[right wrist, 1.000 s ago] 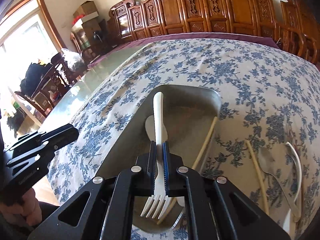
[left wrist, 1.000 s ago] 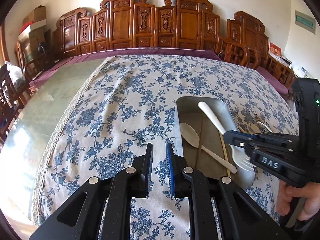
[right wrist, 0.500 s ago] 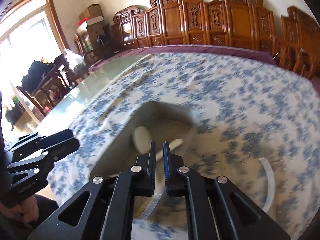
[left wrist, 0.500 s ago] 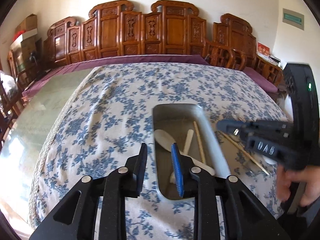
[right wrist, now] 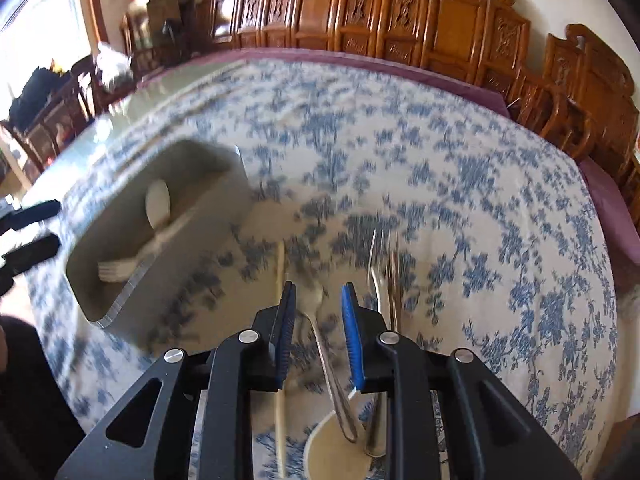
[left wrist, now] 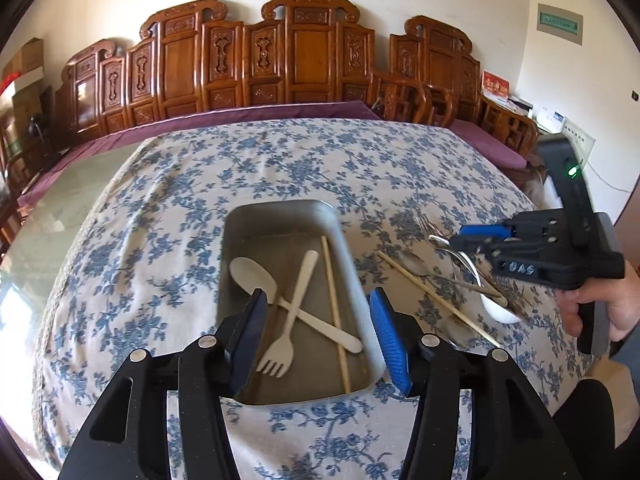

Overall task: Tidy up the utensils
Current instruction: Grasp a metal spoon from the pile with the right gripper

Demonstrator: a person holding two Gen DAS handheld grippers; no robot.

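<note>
A grey metal tray (left wrist: 280, 212) on the floral tablecloth holds a cream spoon (left wrist: 256, 276), a cream fork (left wrist: 286, 336) and one chopstick (left wrist: 334, 312). My left gripper (left wrist: 320, 320) is open above the tray's near end. To the tray's right lie a second chopstick (left wrist: 436, 298), a metal spoon (right wrist: 328, 368), a metal fork (right wrist: 384, 276) and a white ceramic spoon (left wrist: 498, 310). My right gripper (right wrist: 318, 308) is open and empty, hovering over these, with the metal spoon between its fingers in that view. The tray also shows in the right wrist view (right wrist: 132, 296).
The floral tablecloth (left wrist: 320, 168) covers a large table with a bare glass strip (left wrist: 80, 196) on the left. Carved wooden chairs (left wrist: 280, 64) line the far side. The right wrist view is motion-blurred.
My right gripper has let the cream fork go into the tray, opened, and swung right over the loose utensils. My left gripper has opened wide and moved over the tray.
</note>
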